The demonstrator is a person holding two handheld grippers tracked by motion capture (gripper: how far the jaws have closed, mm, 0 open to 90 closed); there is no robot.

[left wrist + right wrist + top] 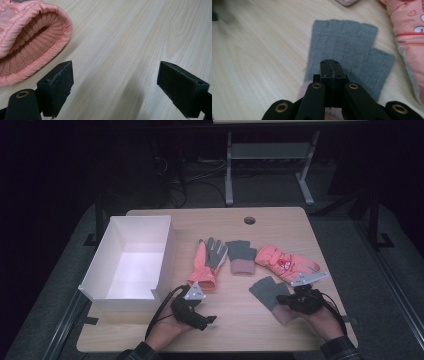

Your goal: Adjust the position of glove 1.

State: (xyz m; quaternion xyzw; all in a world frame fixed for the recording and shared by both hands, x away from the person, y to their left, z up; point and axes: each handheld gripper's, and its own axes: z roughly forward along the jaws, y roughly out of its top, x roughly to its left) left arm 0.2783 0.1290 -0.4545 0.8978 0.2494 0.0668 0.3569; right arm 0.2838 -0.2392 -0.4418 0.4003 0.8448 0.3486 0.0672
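Several gloves lie on the wooden table (235, 330). A grey fingerless glove (267, 291) with a pink cuff lies flat just under my right gripper (281, 301). In the right gripper view that glove (344, 42) spreads beneath the right gripper (330, 62), whose jaws are pressed together with nothing seen between them. My left gripper (207, 320) rests at the front, open, just below the cuff of a coral-and-grey glove (207, 262). In the left gripper view that coral cuff (30, 37) lies to the upper left of the open left gripper (115, 75), apart from it.
An open white box (107, 255) stands at the table's left side. A second grey fingerless glove (241, 256) and a pink padded glove (285, 262) lie mid-table; the pink glove (407, 37) borders the grey one. A cable hole (249, 220) sits near the far edge.
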